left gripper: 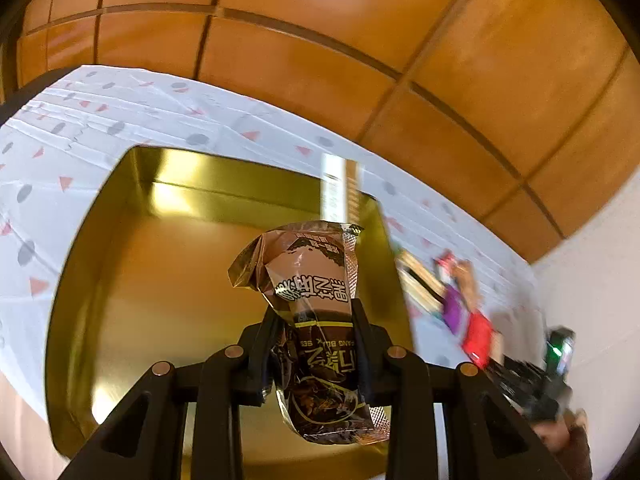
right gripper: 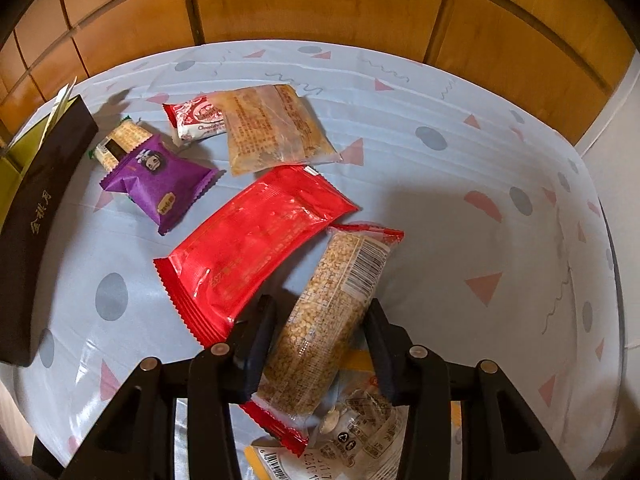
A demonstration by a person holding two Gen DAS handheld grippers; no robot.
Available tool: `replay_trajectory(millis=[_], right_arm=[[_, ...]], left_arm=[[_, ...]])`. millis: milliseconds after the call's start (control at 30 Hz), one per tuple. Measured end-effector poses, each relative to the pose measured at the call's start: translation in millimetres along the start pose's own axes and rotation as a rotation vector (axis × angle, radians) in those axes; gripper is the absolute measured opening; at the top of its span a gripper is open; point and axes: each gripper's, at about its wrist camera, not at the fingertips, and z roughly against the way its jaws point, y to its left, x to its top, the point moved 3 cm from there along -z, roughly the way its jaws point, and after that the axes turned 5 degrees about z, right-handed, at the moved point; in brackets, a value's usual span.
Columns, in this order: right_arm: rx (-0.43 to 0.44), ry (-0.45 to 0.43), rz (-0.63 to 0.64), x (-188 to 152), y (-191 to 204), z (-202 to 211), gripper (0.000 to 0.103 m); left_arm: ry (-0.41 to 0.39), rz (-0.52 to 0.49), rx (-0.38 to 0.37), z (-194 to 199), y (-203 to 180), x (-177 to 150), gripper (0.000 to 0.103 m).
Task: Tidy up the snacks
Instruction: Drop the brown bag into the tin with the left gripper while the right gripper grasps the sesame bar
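My left gripper (left gripper: pixel 316 312) is shut on a brown foil snack packet (left gripper: pixel 316 300) and holds it above the open gold tin (left gripper: pixel 132 264). My right gripper (right gripper: pixel 320 320) has its jaws around a clear packet of golden grain bar (right gripper: pixel 328 324) with red ends; the pads touch its sides. That packet lies on the patterned tablecloth (right gripper: pixel 460 184), partly over a yellow-and-clear packet (right gripper: pixel 352 436). A long red packet (right gripper: pixel 252 240) lies just to its left.
Further back lie a purple packet (right gripper: pixel 160 184), a small cracker packet (right gripper: pixel 120 144), a red-and-white chocolate packet (right gripper: pixel 196 118) and a clear tan packet (right gripper: pixel 268 128). A dark brown box lid (right gripper: pixel 36 224) stands at the left. A wooden wall (right gripper: pixel 320 0) rises behind the table.
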Motion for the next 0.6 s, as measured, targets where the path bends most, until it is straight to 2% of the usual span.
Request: replay_trajectory(millis=[233, 333, 467, 600], right_arm=[[0.002, -0.013, -0.002, -1.3, 0.6, -2.6, 0.045], [0.004, -0.015, -0.005, -1.2, 0.2, -2.8, 0.045], [0.003, -0.016, -0.003, -1.2, 0.2, -2.3, 0.045], [0.001, -0.018, 0.0, -1.4, 0.0, -2.2, 0.045]], left_arm=[[0.033, 0.012, 0.068, -53.4, -1.3, 29.8, 0.034], [0.027, 0.021, 0.06, -62.2, 1.5, 36.6, 0.038], [0.018, 0.026, 0.071, -57.7, 0.7, 35.7, 0.039], [-0.023, 0.009, 0.132, -39.3, -1.1, 23.9, 0.039]])
